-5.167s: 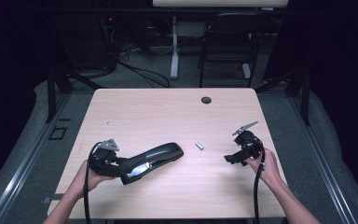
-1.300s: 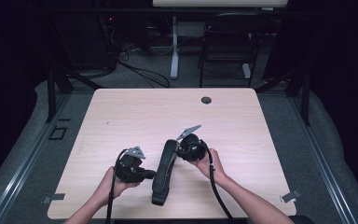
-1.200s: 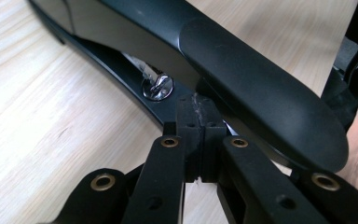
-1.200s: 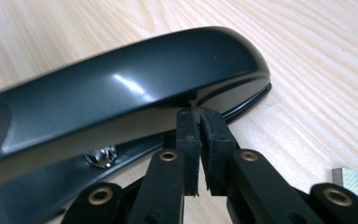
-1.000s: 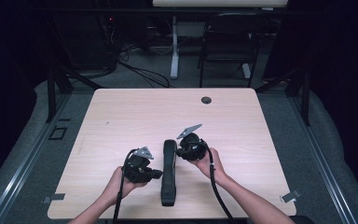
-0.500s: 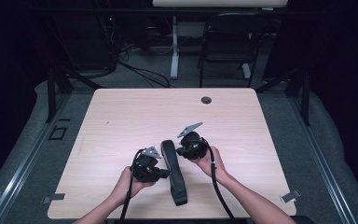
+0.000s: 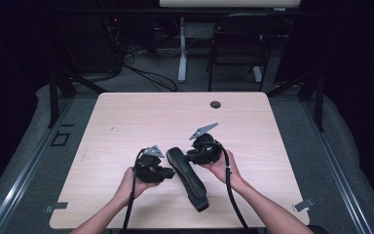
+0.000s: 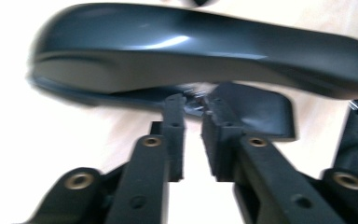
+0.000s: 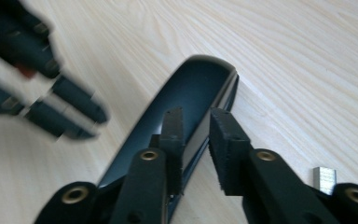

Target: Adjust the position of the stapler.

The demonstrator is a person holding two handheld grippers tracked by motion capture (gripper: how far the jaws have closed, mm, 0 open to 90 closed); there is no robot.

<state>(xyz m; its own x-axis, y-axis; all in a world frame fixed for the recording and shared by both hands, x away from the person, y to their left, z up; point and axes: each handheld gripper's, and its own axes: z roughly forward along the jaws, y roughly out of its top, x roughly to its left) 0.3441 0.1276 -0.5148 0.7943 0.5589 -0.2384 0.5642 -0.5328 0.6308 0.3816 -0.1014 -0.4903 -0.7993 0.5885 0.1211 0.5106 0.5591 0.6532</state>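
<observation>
A black stapler (image 7: 189, 179) lies on the wooden table (image 7: 126, 122), its head away from me. My left gripper (image 7: 168, 173) comes at it from the left. In the left gripper view, the left gripper (image 8: 193, 106) shows a narrow gap, tips just under the stapler (image 8: 191, 51); its jaws have just been opening and the pads press on nothing. My right gripper (image 7: 187, 156) sits at the stapler's head. In the right gripper view, the right gripper (image 9: 196, 119) has also just been opening, with the stapler's (image 9: 193, 86) rim loose in the gap.
A small silver block of staples (image 9: 325, 180) lies on the table right of the right jaws. A round cable hole (image 7: 215, 104) sits near the far edge. Chairs and cables stand on the floor beyond the table.
The left hand has moved right, and the stapler's near end has swung right with it. Both grippers' jaws have parted a little from the stapler.
</observation>
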